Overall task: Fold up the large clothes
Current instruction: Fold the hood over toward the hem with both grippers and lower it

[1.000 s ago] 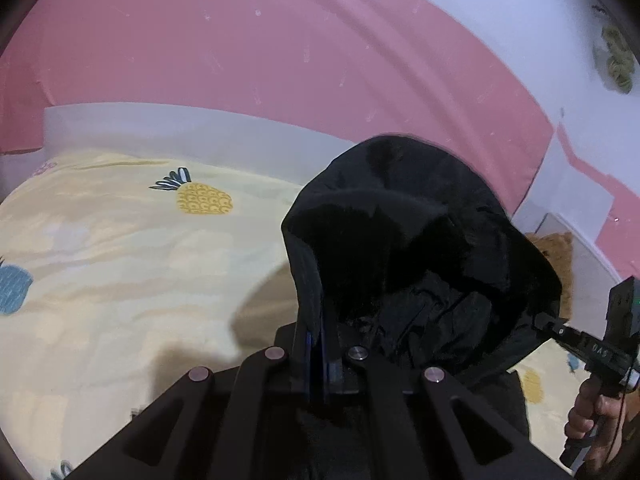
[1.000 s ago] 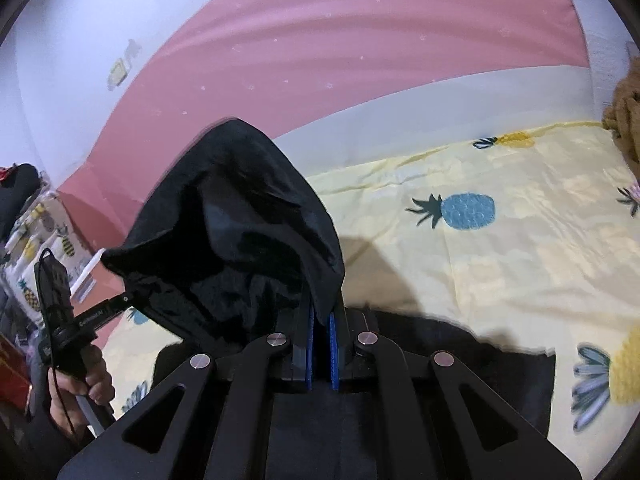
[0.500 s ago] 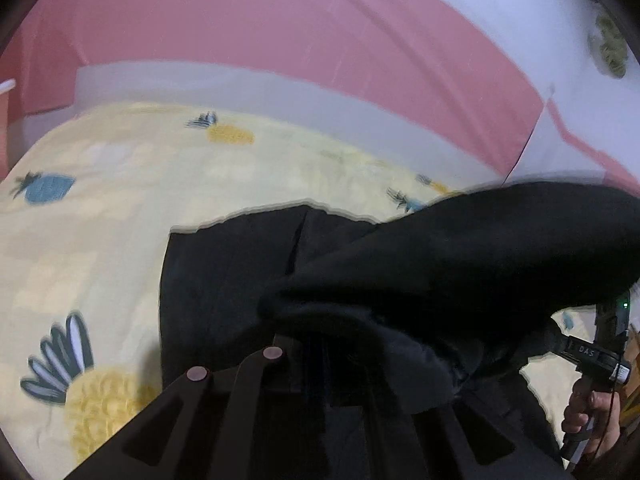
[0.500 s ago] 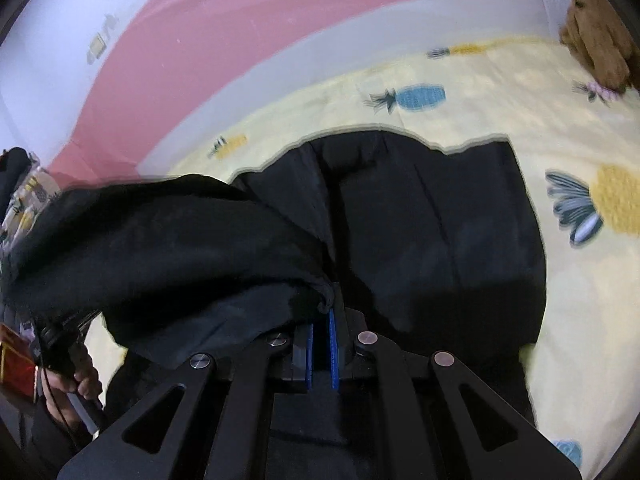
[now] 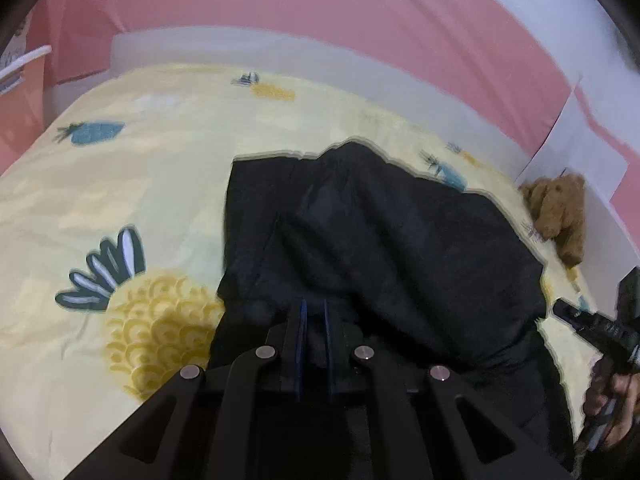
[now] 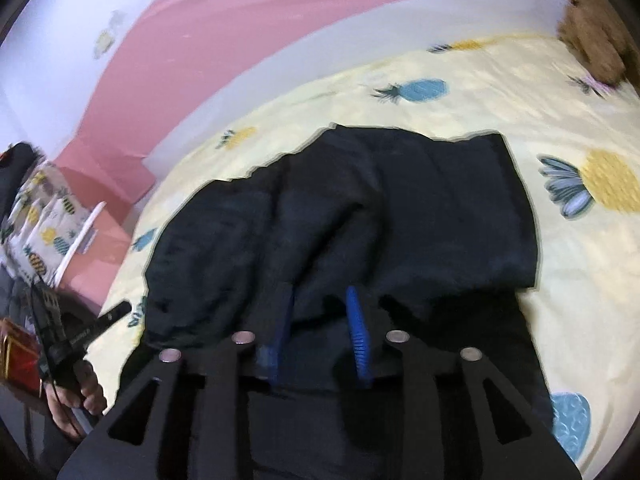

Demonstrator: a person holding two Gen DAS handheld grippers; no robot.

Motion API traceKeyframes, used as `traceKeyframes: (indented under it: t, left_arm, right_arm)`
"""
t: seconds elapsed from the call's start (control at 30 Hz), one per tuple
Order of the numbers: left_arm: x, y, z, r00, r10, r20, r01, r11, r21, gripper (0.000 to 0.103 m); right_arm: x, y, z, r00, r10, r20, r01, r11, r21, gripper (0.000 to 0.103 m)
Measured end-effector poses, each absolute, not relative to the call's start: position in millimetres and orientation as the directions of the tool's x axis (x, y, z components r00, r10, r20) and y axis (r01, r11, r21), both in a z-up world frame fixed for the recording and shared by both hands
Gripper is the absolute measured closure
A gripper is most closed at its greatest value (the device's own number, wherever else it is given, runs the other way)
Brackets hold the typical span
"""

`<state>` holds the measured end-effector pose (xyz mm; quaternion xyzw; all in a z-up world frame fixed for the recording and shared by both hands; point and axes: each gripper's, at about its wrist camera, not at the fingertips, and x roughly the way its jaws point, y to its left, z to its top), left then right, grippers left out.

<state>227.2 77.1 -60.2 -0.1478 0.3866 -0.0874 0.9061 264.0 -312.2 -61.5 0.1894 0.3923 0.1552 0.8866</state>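
Note:
A large black garment (image 5: 380,248) lies folded over on the yellow pineapple-print bed sheet (image 5: 120,184); it also shows in the right wrist view (image 6: 360,216). My left gripper (image 5: 314,308) has its blue pads a narrow gap apart with black cloth between them, low over the garment's near edge. My right gripper (image 6: 320,300) is open, its blue pads wide apart just above the garment's near edge, holding nothing. Each gripper shows at the edge of the other's view, the right one (image 5: 592,324) and the left one (image 6: 80,332).
A brown teddy bear (image 5: 560,212) sits on the bed to the right of the garment, also in the right wrist view (image 6: 592,28). A pink and white wall (image 5: 320,20) runs behind the bed. A pineapple-print pillow (image 6: 44,216) lies at the left.
Both grippers carried the raised fold of the garment forward and down onto the bed. The right gripper has opened and let go of the cloth. The left gripper's pads have parted slightly.

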Motion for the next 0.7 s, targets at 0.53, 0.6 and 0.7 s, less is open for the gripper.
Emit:
traceKeyframes:
  t: [0.53, 0.6, 0.7]
  left_arm:
    - [273.0, -2.2, -126.7, 0.601, -0.369, -0.709, 0.155, 0.924, -0.350, 0.085]
    - [272.5, -4.2, -123.6, 0.592, -0.360, -0.721, 0.157, 0.929, -0.335, 0.085]
    - [260.3, 1.4, -101.0, 0.581, -0.371, -0.724, 0.171, 0.926, -0.338, 0.085]
  right_arm:
    - [302.8, -272.7, -142.7, 0.538, 0.365, -0.760, -0.116, 0.925, 0.362, 0.067]
    - [298.7, -271.3, -133.3, 0.536, 0.339, -0.773, -0.109, 0.936, 0.335, 0.067]
    - [276.8, -275.0, -99.5, 0.597, 0.312, -0.739, -0.142, 0.948, 0.286, 0.065]
